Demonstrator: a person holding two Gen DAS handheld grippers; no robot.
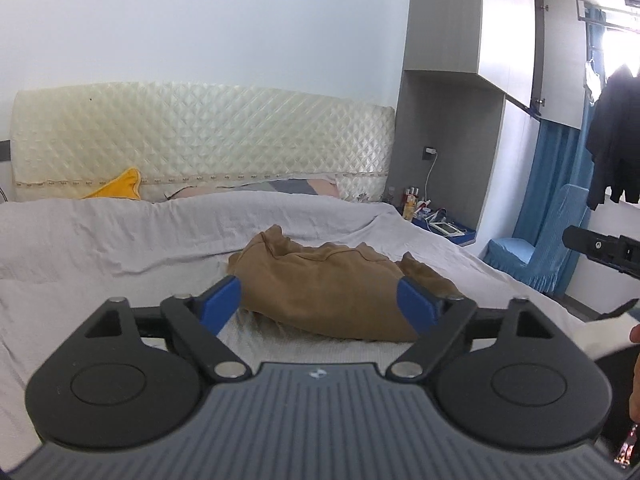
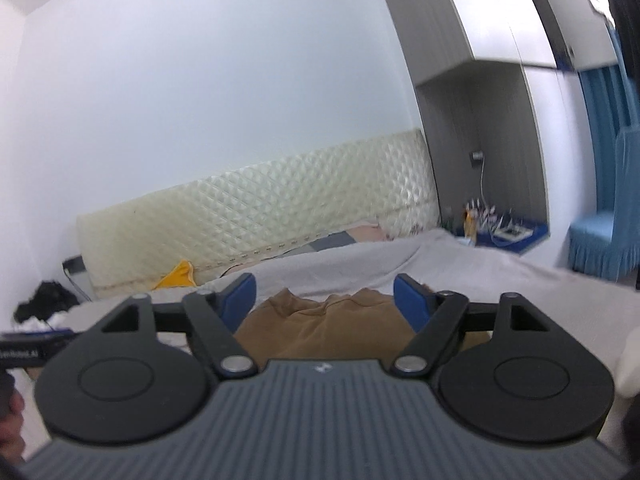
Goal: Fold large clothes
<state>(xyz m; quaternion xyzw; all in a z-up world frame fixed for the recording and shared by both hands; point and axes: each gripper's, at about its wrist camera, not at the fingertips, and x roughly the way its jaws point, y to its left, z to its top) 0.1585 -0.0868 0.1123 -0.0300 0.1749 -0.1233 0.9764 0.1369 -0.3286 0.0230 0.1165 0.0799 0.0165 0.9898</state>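
Both jaws stand apart and empty as I hold the left gripper [image 1: 318, 296] and right gripper [image 2: 324, 294] above the bed [image 1: 120, 240], brown garment [image 1: 332, 284] bunched ahead (long axis crosswise, neither nearer).

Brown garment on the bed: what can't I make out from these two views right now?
- Brown garment: near edge, hidden by the left tongs in the left wrist view.
- Its type and fold state: bunched, unclear.
- Right wrist view: motion blur; right tongs cover the lower part of it.
- Nightstand items: too small.
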